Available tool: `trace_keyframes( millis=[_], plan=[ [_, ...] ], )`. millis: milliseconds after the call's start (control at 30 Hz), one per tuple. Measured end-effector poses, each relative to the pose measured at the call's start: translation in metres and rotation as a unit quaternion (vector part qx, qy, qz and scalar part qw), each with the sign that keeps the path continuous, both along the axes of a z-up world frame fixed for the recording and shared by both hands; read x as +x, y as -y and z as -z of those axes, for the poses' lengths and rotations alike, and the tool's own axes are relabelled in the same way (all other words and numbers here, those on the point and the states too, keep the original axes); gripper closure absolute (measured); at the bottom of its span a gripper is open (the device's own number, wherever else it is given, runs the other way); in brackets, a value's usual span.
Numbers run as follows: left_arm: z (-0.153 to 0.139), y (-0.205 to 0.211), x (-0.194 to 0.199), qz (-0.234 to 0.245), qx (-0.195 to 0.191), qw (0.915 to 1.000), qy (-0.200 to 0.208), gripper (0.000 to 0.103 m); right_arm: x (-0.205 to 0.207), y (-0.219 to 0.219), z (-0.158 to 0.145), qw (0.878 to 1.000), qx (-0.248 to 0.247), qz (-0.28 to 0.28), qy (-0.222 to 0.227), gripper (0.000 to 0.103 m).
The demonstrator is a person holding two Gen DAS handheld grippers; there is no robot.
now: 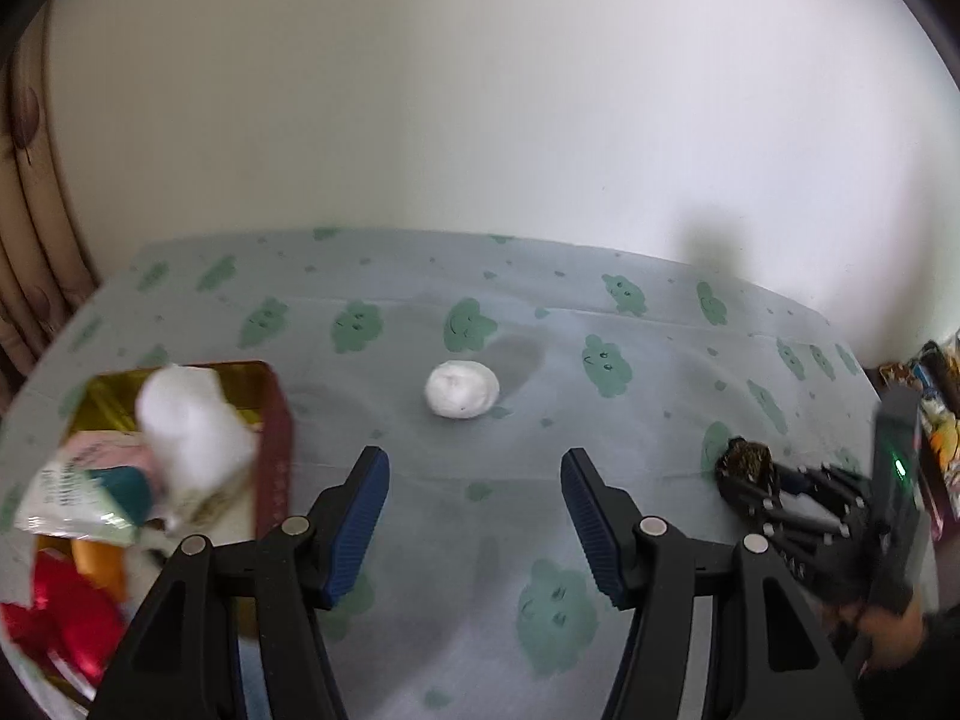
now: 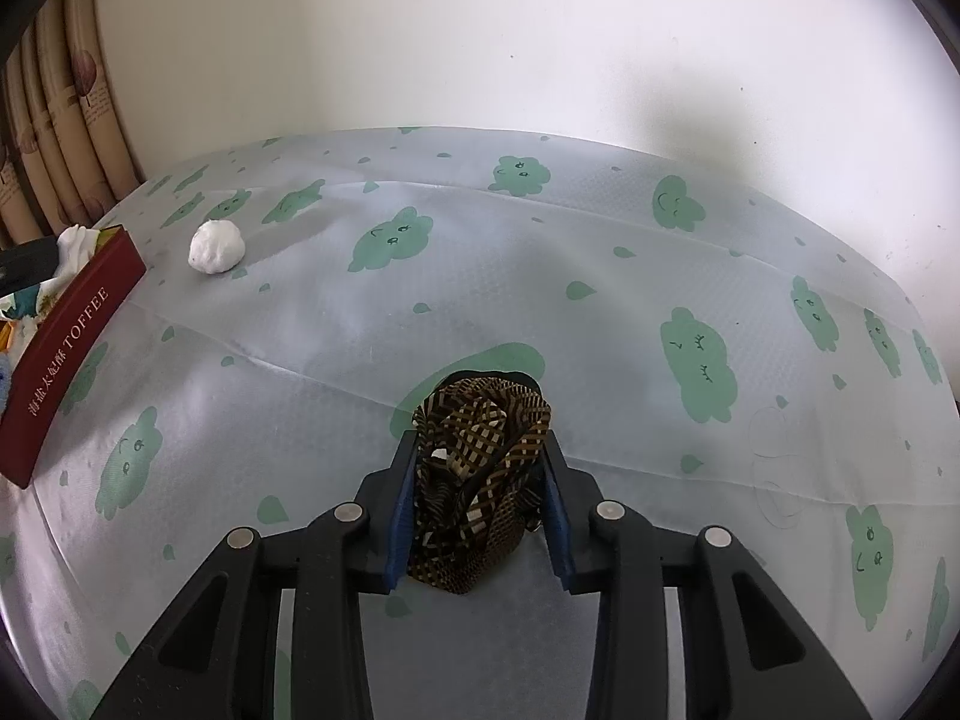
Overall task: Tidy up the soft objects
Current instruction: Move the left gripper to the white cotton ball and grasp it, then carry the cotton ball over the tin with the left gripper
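Presently the right claw (image 2: 480, 504) grips the patterned cloth (image 2: 480, 480) on the surface (image 2: 600, 312), the left claw (image 1: 474, 516) gapes empty near the white ball (image 1: 462, 389); next, carry to the box (image 1: 276, 450).

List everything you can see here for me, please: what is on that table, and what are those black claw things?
White soft ball: one, white, alone on the tablecloth, right of the tin.
Toffee tin: one, dark red with gold inside, at the table's left side, holding a white fluffy wad, packets and red items.
Patterned cloth bundle: one, brown and black, between the right tool's pads.
Tablecloth: one, pale with green cloud faces, covering the table.
Curtain: one, beige, far left.
Left gripper: black, blue pads, open, empty.
Right gripper: black, blue pads, shut on the bundle.
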State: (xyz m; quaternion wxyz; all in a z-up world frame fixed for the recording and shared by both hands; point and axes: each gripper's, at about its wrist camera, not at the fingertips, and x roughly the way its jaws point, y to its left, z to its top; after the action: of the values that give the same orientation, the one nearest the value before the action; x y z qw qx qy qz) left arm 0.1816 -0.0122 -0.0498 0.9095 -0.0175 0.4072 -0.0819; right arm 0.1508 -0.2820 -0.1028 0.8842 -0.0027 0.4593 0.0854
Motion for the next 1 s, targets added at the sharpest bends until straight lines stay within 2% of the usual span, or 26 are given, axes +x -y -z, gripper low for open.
trace_keyframes(
  millis=[167, 400, 533, 733, 800, 833, 867, 1000],
  plan=[
    [0.016, 0.004, 0.037, -0.017, -0.021, 0.9991, -0.034, 0.042, 0.001, 0.003, 0.001, 1.000, 0.011, 0.001, -0.002, 0.069],
    [0.043, 0.013, 0.079, -0.029, 0.004, 0.9978, -0.059, 0.042, 0.001, 0.005, 0.001, 1.000, 0.024, 0.002, -0.004, 0.069],
    [0.061, 0.009, 0.098, -0.046, -0.009, 0.9951, -0.087, 0.042, 0.001, 0.006, 0.001, 1.000, 0.029, 0.002, -0.005, 0.069],
    [0.072, 0.005, 0.111, -0.063, -0.008, 0.9935, -0.095, 0.042, 0.002, 0.006, 0.001, 1.000, 0.030, 0.001, -0.006, 0.068],
    [0.074, 0.004, 0.113, -0.066, -0.014, 0.9933, -0.094, 0.048, 0.002, 0.006, 0.000, 1.000, 0.031, 0.001, -0.006, 0.068],
    [0.076, 0.004, 0.114, -0.065, -0.013, 0.9933, -0.094, 0.063, 0.000, 0.006, 0.000, 0.999, 0.032, 0.002, -0.006, 0.068],
    [0.077, 0.005, 0.115, -0.062, -0.014, 0.9932, -0.098, 0.070, 0.000, 0.006, 0.000, 0.999, 0.032, 0.002, -0.006, 0.068],
    [0.076, 0.008, 0.113, -0.058, -0.008, 0.9942, -0.090, 0.075, 0.000, 0.006, 0.000, 0.999, 0.032, 0.002, -0.006, 0.068]
  ],
)
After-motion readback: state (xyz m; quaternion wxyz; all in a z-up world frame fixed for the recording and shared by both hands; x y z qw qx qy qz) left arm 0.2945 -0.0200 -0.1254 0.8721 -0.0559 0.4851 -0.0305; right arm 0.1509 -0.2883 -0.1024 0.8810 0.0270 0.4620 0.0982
